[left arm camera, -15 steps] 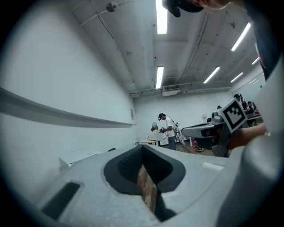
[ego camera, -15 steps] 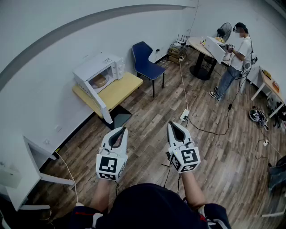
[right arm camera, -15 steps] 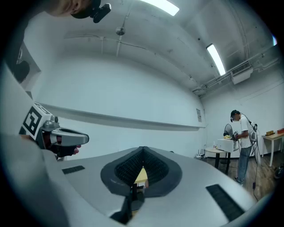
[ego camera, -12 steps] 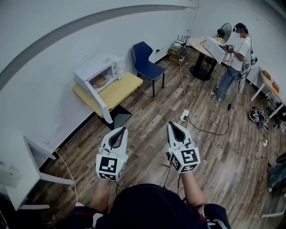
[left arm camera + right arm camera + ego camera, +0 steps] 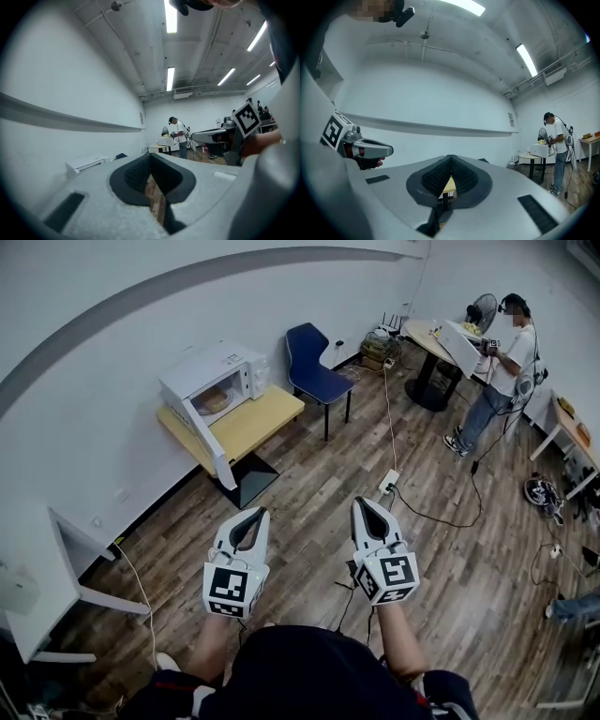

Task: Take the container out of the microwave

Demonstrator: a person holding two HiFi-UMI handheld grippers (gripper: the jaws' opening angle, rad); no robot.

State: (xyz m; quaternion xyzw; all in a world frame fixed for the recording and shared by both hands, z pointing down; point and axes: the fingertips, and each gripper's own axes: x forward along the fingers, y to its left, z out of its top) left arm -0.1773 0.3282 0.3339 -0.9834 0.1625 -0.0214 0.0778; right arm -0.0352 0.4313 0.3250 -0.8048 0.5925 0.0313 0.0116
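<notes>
A white microwave (image 5: 211, 381) stands with its door (image 5: 208, 442) swung open on a low yellow table (image 5: 246, 425) against the far wall. Inside it rests a brownish round container (image 5: 213, 401). Both grippers are held level, far from the microwave, over the wooden floor. My left gripper (image 5: 249, 515) is shut with its tips together and nothing between them; it also shows in the left gripper view (image 5: 151, 159). My right gripper (image 5: 365, 503) is shut and empty as well, seen in the right gripper view (image 5: 451, 161) with the yellow table (image 5: 448, 185) beyond its tips.
A blue chair (image 5: 316, 376) stands right of the table. Cables and a power strip (image 5: 387, 482) lie on the floor ahead. A person (image 5: 495, 371) stands at a round table (image 5: 433, 343) at the far right. A white desk (image 5: 56, 573) is at left.
The view has shifted slightly; the microwave and chair sit a little further right and higher. Both grippers keep their places and stay shut.
</notes>
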